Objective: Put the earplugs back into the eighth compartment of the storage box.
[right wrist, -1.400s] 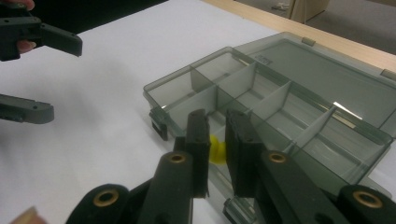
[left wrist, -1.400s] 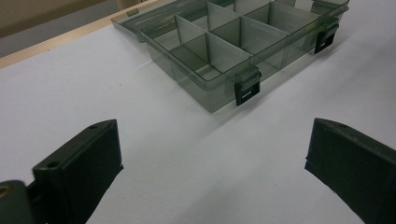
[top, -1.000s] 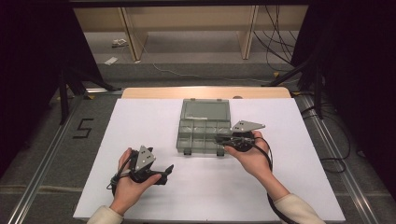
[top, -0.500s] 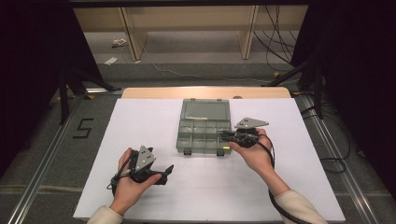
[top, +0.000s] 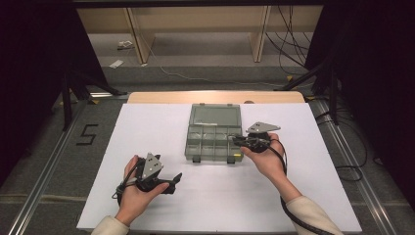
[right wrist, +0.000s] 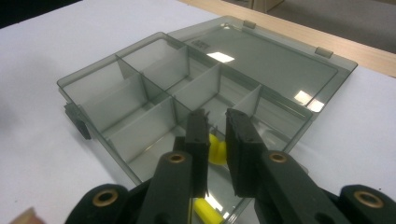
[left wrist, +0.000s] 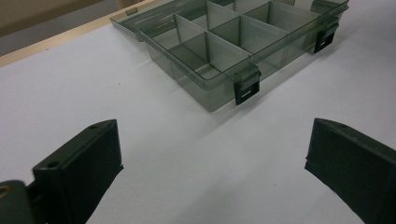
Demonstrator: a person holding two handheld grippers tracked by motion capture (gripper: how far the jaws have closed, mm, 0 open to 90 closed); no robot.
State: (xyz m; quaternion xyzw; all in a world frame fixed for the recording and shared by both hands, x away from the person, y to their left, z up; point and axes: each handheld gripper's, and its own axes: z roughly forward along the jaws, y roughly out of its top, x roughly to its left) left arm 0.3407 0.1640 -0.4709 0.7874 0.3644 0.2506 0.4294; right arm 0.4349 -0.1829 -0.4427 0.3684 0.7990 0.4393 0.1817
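From above: my right claw (top: 237, 140) hangs over the near right corner of the open box (top: 214, 139), which sits mid-sheet on the white table (top: 303, 196). My left claw (top: 177, 177) rests on the sheet, near and to the left of the box.

Left gripper view: my jaws stand wide apart with nothing between them, and the box (left wrist: 219, 51) lies ahead, its two black latches facing me.

Right gripper view: my jaws are nearly together, a narrow gap left, above the box's (right wrist: 154, 84) nearest compartment, where yellow pieces (right wrist: 215, 151) lie. Whether they grip anything I cannot tell. To do this well, I judge I should come straight down between the dividers, clear of the wall, and close gently.
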